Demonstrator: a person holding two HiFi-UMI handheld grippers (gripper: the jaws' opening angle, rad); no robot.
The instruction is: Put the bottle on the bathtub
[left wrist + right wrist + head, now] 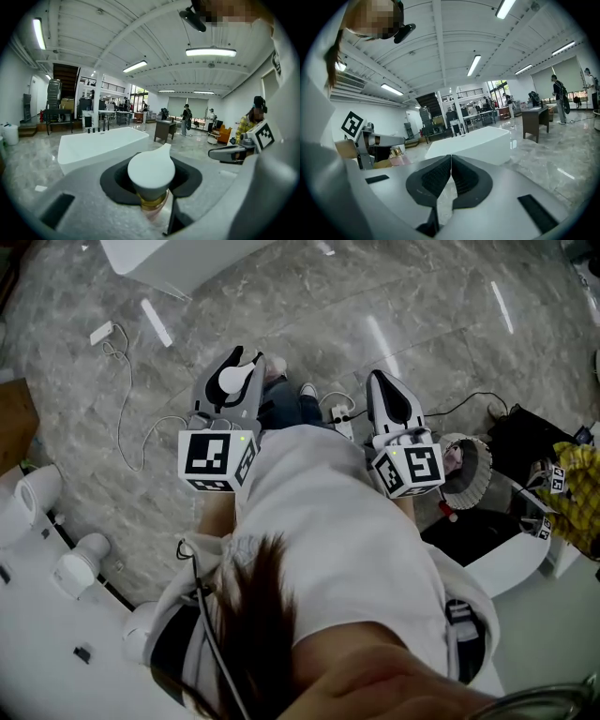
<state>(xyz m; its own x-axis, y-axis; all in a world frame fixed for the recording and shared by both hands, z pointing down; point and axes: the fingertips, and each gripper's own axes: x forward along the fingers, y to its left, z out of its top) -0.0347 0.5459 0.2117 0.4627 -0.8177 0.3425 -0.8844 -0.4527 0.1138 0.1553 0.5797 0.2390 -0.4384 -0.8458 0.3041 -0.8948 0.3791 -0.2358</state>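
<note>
At centre-left of the head view, the left gripper (230, 381) clamps a clear bottle with rounded white cap and amber liquid (151, 172) above the grey marble floor (394, 296). Right of it, the right gripper (450, 174) has its jaws pressed together on nothing. Carrying looks to be the step in hand. The white freestanding bathtub (101, 146) stands well apart ahead, so the next move calls for approaching and setting the bottle upright on its rim.
</note>
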